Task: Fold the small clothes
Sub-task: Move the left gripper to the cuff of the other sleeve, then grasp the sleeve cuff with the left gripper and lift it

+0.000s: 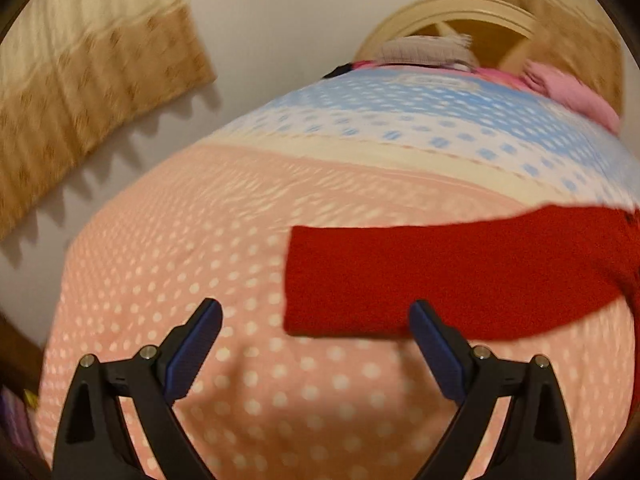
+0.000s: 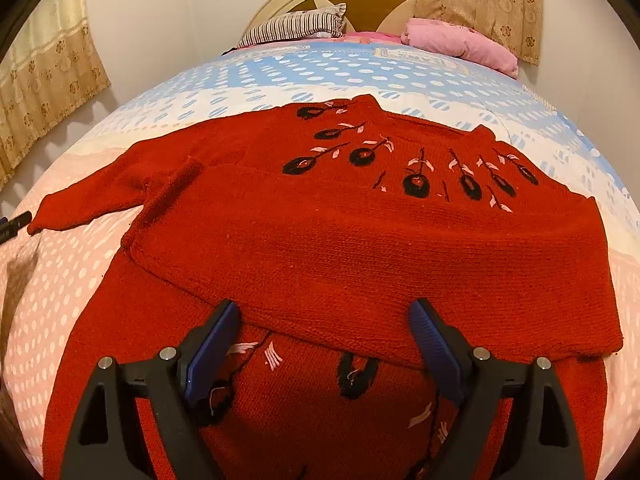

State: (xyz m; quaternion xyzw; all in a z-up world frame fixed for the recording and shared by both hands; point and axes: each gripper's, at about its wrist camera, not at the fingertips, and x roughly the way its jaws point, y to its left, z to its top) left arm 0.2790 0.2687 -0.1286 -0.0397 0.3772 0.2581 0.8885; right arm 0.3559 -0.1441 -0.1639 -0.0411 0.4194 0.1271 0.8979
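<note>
Spread over a bed, the dotted pink-and-blue bedspread [image 2: 100, 276] carries a red knitted sweater [image 2: 360, 248] with black flower motifs, one side folded across its body. Its left sleeve [image 1: 440, 276] stretches out flat on the pink part. The right gripper [image 2: 324, 332] hovers above the fold's near edge, jaws spread and empty. The left gripper [image 1: 316, 332] is spread too, near the cuff. Far off lie a striped pillow [image 2: 296, 26] and a pink cloth [image 2: 460, 42].
</note>
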